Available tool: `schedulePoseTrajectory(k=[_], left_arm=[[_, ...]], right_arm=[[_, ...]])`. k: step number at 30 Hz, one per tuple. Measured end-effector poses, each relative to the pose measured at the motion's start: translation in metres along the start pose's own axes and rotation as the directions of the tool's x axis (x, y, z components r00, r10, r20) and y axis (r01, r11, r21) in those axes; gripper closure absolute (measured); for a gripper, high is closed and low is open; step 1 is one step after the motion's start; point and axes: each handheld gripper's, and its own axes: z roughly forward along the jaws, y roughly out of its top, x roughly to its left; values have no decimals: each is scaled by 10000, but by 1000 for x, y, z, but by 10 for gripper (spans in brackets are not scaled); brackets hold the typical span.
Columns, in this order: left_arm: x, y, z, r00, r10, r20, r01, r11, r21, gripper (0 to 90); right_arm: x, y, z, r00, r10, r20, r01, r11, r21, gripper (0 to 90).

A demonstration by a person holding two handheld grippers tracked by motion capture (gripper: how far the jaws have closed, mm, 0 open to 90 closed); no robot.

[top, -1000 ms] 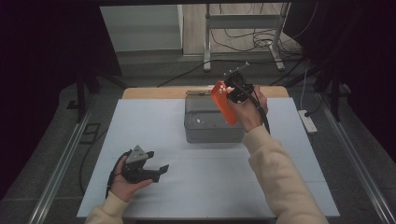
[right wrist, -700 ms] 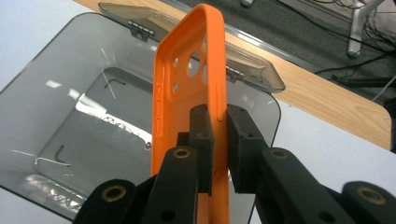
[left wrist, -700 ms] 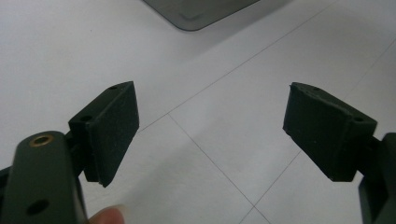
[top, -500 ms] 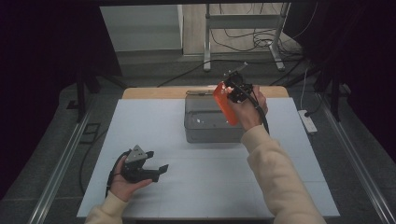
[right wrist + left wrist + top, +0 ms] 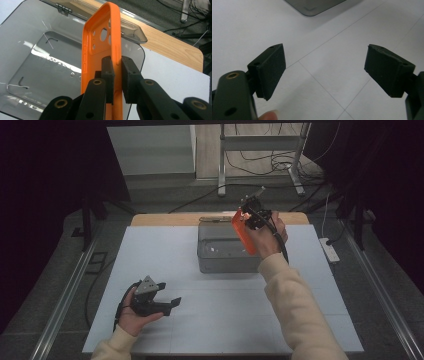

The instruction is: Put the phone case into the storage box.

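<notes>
Right gripper view: orange phone case (image 5: pixel 107 45) pinched by one side rim in right gripper (image 5: pixel 117 75), held upright above grey box (image 5: pixel 37 62). Left gripper (image 5: pixel 324 72) spread, nothing between, low over white tabletop (image 5: pixel 317 85), near box's front corner.

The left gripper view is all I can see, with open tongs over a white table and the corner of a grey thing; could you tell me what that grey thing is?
Observer: It is a clear grey plastic box at the far middle of the white table, its hinged lid open.
Operator: Thank you. Is the other hand holding anything?
Observer: Yes, the right tongs are shut on one side wall of an orange phone case.
Operator: And where is that case relative to the box?
Observer: It is held upright above the box's right part, camera holes uppermost.
</notes>
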Motion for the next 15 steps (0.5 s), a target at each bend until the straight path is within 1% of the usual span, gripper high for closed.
schedulePoseTrajectory(k=[2, 12, 15], left_arm=[[-1, 1, 0, 10000, 68, -68, -68, 10000, 6, 175], [-1, 0, 0, 9999, 104, -41, -104, 9999, 21, 173], [-1, 0, 0, 9999, 129, -9, -129, 9999, 53, 173]], right_arm=[[0, 0, 1, 10000, -9, 29, 9, 10000, 32, 811], [1, 0, 10, 9993, -38, 363, 25, 9993, 381, 811], [1, 0, 11, 9992, 30, 396, -48, 9989, 457, 811]])
